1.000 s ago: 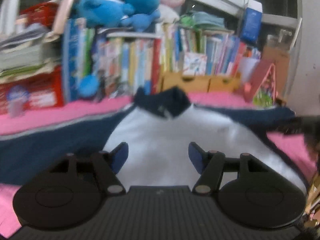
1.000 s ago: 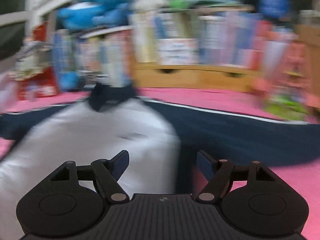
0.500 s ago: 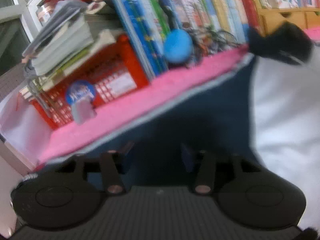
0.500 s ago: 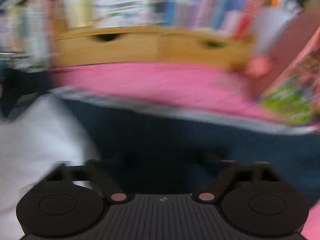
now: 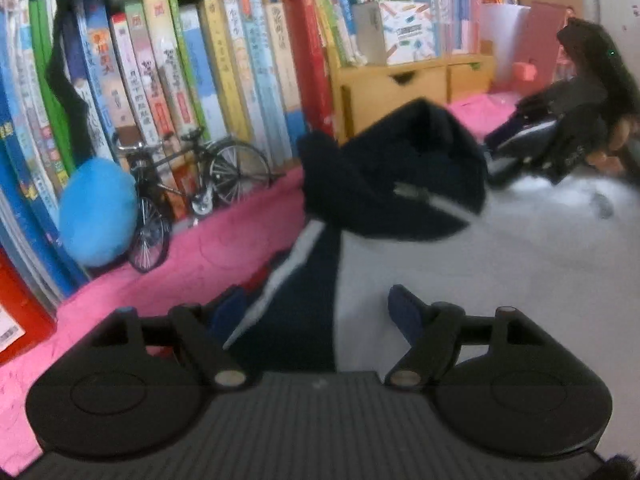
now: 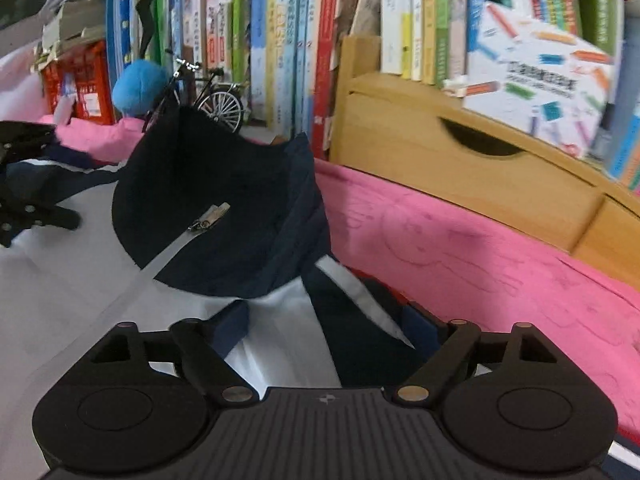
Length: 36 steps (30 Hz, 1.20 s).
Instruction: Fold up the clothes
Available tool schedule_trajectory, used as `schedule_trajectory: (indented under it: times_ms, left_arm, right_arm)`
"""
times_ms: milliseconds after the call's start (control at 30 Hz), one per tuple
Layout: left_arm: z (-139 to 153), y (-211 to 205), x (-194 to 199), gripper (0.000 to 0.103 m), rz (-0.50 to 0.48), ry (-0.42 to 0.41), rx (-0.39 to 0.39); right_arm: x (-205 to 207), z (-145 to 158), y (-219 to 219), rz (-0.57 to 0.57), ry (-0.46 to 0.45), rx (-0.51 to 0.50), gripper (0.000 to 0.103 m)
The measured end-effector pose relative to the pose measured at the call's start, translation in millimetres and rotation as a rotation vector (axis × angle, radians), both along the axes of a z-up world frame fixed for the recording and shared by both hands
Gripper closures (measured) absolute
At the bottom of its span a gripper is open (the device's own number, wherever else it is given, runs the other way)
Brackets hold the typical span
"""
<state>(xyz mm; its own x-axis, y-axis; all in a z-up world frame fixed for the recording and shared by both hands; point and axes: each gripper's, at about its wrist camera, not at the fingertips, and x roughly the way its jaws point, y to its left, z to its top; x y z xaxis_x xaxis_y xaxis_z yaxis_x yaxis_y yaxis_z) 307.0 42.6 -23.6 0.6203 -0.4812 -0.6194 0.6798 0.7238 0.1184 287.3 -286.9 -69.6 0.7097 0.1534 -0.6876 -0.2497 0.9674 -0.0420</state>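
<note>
A pink cover (image 6: 460, 240) spreads over the whole work surface, running back to a wall of upright books (image 5: 224, 60) and a wooden drawer unit (image 6: 460, 168) at the far side. On it lies the jacket (image 5: 500, 260), white in the body with navy sleeves and a navy collar (image 6: 224, 208) that stands up at the far end, its zip pull showing against the dark cloth (the near part of the garment is hidden under both tools). The left gripper (image 5: 316, 312) sits low over the jacket's left shoulder, where a navy sleeve strip with a pale stripe runs between its jaws; they are spreading apart and the pads do not press the cloth. The right gripper (image 6: 328, 330) is over the right shoulder seam, its jaws likewise opening, with navy and white fabric lying between them, unpinched. A model bicycle (image 5: 188, 192) stands against the books at far left, beside a blue plush ball (image 5: 96, 212)
</note>
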Motion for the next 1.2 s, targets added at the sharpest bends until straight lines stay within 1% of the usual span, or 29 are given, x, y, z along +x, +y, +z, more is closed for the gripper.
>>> schedule_trajectory:
  times_ms: [33, 67, 100, 133, 167, 267, 300, 367, 400, 433, 467, 500, 533, 567, 600, 633, 667, 700, 733, 800, 833, 867, 900, 967, 1033, 1133, 1167, 1200]
  left_arm:
    - [-1, 1, 8, 0.021, 0.016, 0.030, -0.019]
    - [-2, 2, 15, 0.021, 0.031, 0.060, -0.038]
    - [-3, 4, 20, 0.020, 0.043, 0.097, -0.061]
    - [-4, 3, 22, 0.014, 0.044, 0.122, -0.077]
    - [-5, 1, 21, 0.012, 0.037, 0.126, -0.075]
    - [-5, -5, 20, 0.012, 0.036, 0.119, -0.064]
    - [-5, -7, 21, 0.014, 0.042, 0.117, -0.065]
    - [-4, -13, 17, 0.032, 0.050, 0.099, -0.066]
    - [-2, -18, 14, 0.049, 0.053, 0.084, -0.060]
    - [-1, -22, 12, 0.061, 0.056, 0.070, -0.053]
    - [1, -27, 9, 0.069, 0.060, 0.053, -0.040]
    - [1, -32, 6, 0.080, 0.075, 0.029, -0.013]
    - [0, -38, 3, 0.087, 0.095, 0.002, 0.019]
    - [0, -42, 1, 0.088, 0.109, -0.018, 0.040]
    - [0, -45, -1, 0.095, 0.124, -0.029, 0.050]
    - [0, -48, -2, 0.098, 0.143, -0.038, 0.057]
    - [2, -49, -4, 0.099, 0.152, -0.056, 0.065]
    - [5, -50, -7, 0.101, 0.155, -0.078, 0.074]
    - [8, -51, -10, 0.101, 0.158, -0.101, 0.082]
    - [16, -52, -10, 0.101, 0.160, -0.140, 0.094]
    - [20, -53, -8, 0.101, 0.161, -0.159, 0.099]
    - [20, -54, -4, 0.101, 0.166, -0.160, 0.103]
    - [17, -55, 2, 0.101, 0.175, -0.150, 0.106]
    - [10, -58, 14, 0.101, 0.192, -0.130, 0.111]
    - [-3, -61, 21, 0.101, 0.203, -0.122, 0.131]
    - [-4, -57, 29, 0.101, 0.201, -0.108, 0.122]
    - [-6, -56, 35, 0.101, 0.233, -0.116, 0.151]
    - [-8, -55, 42, 0.101, 0.287, -0.133, 0.197]
  right_arm:
    - [3, -1, -4, 0.000, 0.010, 0.017, 0.012]
    - [7, -3, -8, 0.000, 0.021, 0.034, 0.005]
    - [8, -4, -11, 0.005, 0.027, 0.044, 0.000]
    - [7, -4, -15, 0.016, 0.028, 0.046, 0.000]
    - [7, -5, -16, 0.020, 0.029, 0.047, 0.000]
    - [7, -5, -16, 0.017, 0.029, 0.049, 0.000]
    - [7, -6, -16, 0.016, 0.028, 0.051, 0.000]
    - [6, -5, -15, 0.011, 0.028, 0.055, 0.000]
    - [5, -5, -13, 0.010, 0.027, 0.055, 0.001]
    - [4, -3, -10, 0.016, 0.025, 0.054, 0.009]
    - [3, -1, -6, 0.028, 0.022, 0.055, 0.015]
    - [1, 2, -2, 0.039, 0.019, 0.055, 0.026]
    - [1, 4, 2, 0.046, 0.017, 0.053, 0.035]
    - [1, 5, 6, 0.049, 0.016, 0.049, 0.043]
    - [2, 7, 11, 0.051, 0.015, 0.045, 0.047]
    - [2, 9, 15, 0.045, 0.013, 0.039, 0.050]
    - [2, 10, 19, 0.019, 0.005, 0.025, 0.060]
    - [-1, 12, 25, -0.009, -0.014, -0.011, 0.076]
    - [-5, 15, 32, -0.029, -0.039, -0.059, 0.089]
    - [-12, 22, 47, -0.060, -0.092, -0.155, 0.093]
    - [-13, 25, 54, -0.061, -0.126, -0.202, 0.093]
    - [-13, 28, 60, -0.061, -0.159, -0.249, 0.094]
    - [-11, 30, 64, -0.071, -0.178, -0.272, 0.094]
    - [8, 30, 61, -0.103, -0.172, -0.264, 0.097]
    - [22, 22, 58, -0.127, -0.146, -0.245, 0.098]
    - [39, 8, 52, -0.152, -0.104, -0.225, 0.097]
    - [42, 3, 51, -0.148, -0.115, -0.241, 0.096]
    - [44, -1, 51, -0.145, -0.143, -0.263, 0.096]
